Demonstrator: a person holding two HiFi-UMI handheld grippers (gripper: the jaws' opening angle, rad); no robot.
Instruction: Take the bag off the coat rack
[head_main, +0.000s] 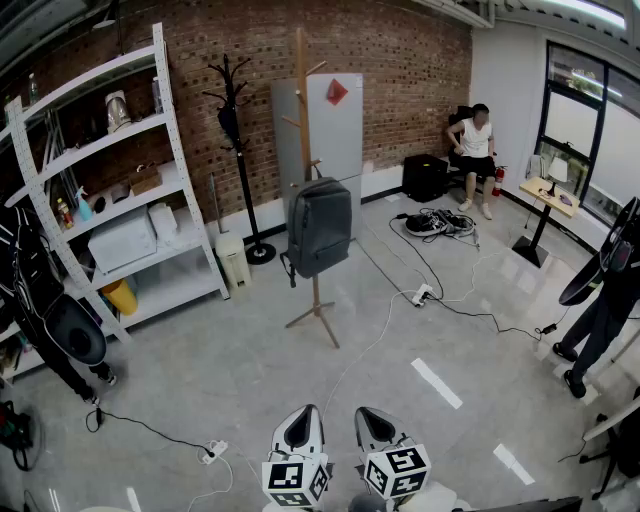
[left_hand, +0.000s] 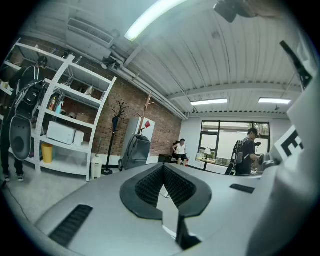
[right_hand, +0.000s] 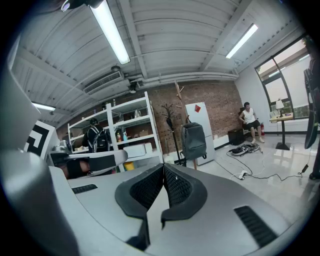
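Left gripper (head_main: 303, 425) and right gripper (head_main: 375, 425) sit side by side at the bottom edge of the head view, close to the person's body. Each gripper's own view shows its 2 ribbed jaws pressed together at the tips with nothing between them. They are likely held shut and low because the reach has not yet begun. Both point across an open stretch of grey floor (head_main: 230, 370).

Power cables (head_main: 440, 300) trail over that floor to the right.

Well beyond the grippers, in the middle of the room, stands a wooden coat rack (head_main: 302, 100) on spread legs. The bag (head_main: 320, 225), a grey backpack, hangs upright against its pole, seemingly caught by its top on a low peg. Which loop holds it is too small to tell. Freeing it would probably mean lifting it up and away from the peg.

Farther back are a black coat stand (head_main: 240, 130), white shelving (head_main: 165, 120) on the left and a brick wall (head_main: 400, 70), where a seated person (head_main: 474, 150) rests.
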